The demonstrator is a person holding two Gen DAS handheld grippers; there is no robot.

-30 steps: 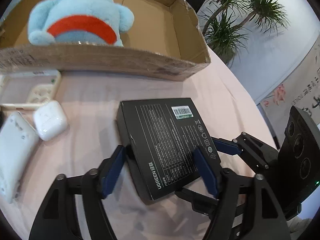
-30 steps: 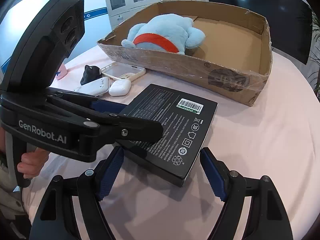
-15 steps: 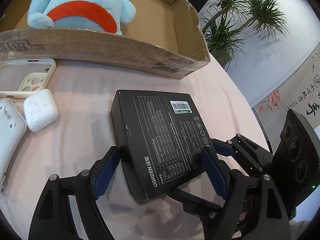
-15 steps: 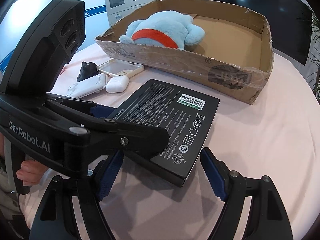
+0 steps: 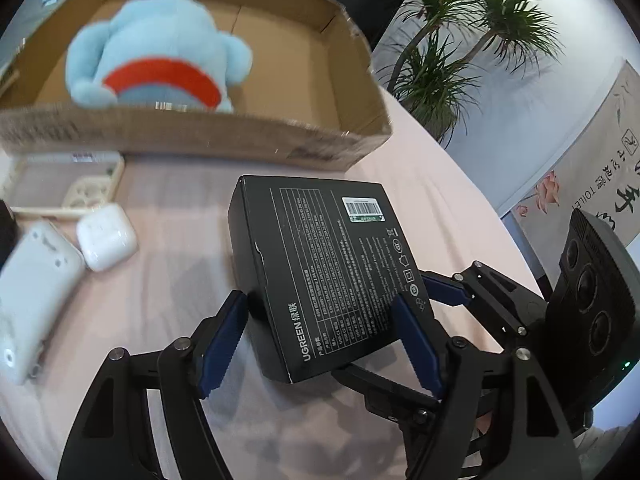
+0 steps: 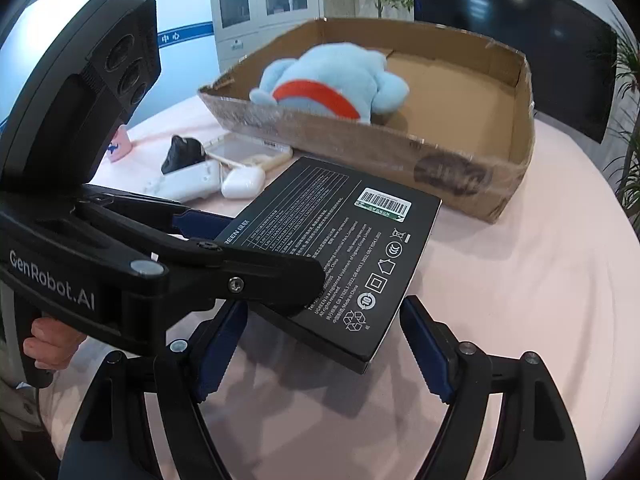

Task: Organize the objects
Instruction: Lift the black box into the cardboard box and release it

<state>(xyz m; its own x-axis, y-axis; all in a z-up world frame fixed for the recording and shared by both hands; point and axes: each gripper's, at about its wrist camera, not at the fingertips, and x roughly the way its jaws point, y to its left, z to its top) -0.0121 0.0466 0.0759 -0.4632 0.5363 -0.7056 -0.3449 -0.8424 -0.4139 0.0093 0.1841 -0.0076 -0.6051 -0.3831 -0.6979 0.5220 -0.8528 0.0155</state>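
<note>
A flat black UGREEN box [image 5: 324,268] is lifted off the pink tablecloth and tilted, its shadow below it. My left gripper [image 5: 320,340] is shut on the box's near end, one blue finger on each side. In the right wrist view the box [image 6: 360,240] hangs in the left gripper's grip. My right gripper [image 6: 324,352] is open just below the box's near corner, not touching it. The cardboard tray [image 5: 208,140] stands beyond, with a blue plush toy [image 5: 160,56] inside; the tray also shows in the right wrist view [image 6: 460,160].
On the cloth at the left lie a white earbud case [image 5: 106,238], a white device [image 5: 32,280], a cream phone case [image 5: 80,188] and a black object [image 6: 182,154]. A small pink item [image 6: 120,148] sits further back. Potted plants [image 5: 460,60] stand beyond the table edge.
The left gripper has raised the black box off the cloth and tilted it up, carrying it a little toward the tray. The right gripper stays open beneath it.
</note>
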